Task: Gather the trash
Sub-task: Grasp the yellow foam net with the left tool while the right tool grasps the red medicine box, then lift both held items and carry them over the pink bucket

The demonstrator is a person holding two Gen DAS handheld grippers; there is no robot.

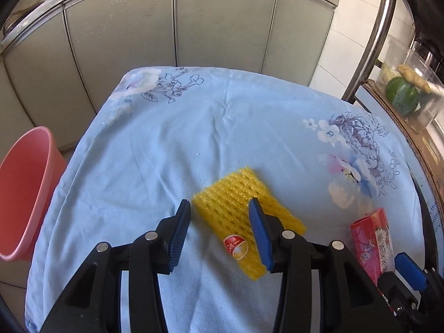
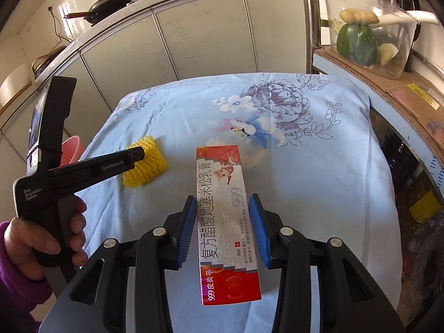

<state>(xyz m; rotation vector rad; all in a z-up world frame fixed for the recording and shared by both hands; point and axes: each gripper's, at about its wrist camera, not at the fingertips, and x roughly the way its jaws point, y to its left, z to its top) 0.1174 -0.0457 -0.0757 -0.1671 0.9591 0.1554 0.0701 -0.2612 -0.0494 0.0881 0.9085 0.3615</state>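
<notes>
The left tongs (image 1: 219, 208) stand well apart, released: the yellow foam fruit net (image 1: 236, 202) lies flat on the cloth between and beyond the blue pads, the right pad (image 1: 259, 233) over the net's edge, the left pad clear of it. Whether that right pad touches the net I cannot tell. A small red sticker (image 1: 234, 245) sits on the net's near end.

The right tongs (image 2: 222, 208) are about half spread with the red-and-white ointment box (image 2: 224, 222) lengthwise between the pads. The left pad (image 2: 187, 230) lies against the box's side; at the right pad a thin gap seems to show, so a firm grasp cannot be told. The box runs from 6 toward 12 o'clock in the right wrist view.

The desk is draped in a light blue flowered cloth (image 1: 166, 144). In the right wrist view the net lies at about 9 o'clock from the box, well apart, with the left tool's nose over it and a hand (image 2: 55, 238) in a purple sleeve gripping that tool.

Pale cabinet doors (image 1: 166, 27) stand behind at 12 o'clock. A pink plastic basin (image 1: 25, 191) sits off the desk's edge at 9 o'clock in the left wrist view. At 2 o'clock a clear container (image 2: 369, 30) with a green vegetable rests on cardboard (image 2: 388, 88). Dark pans (image 2: 111, 4) sit on the counter top at 11 o'clock.
</notes>
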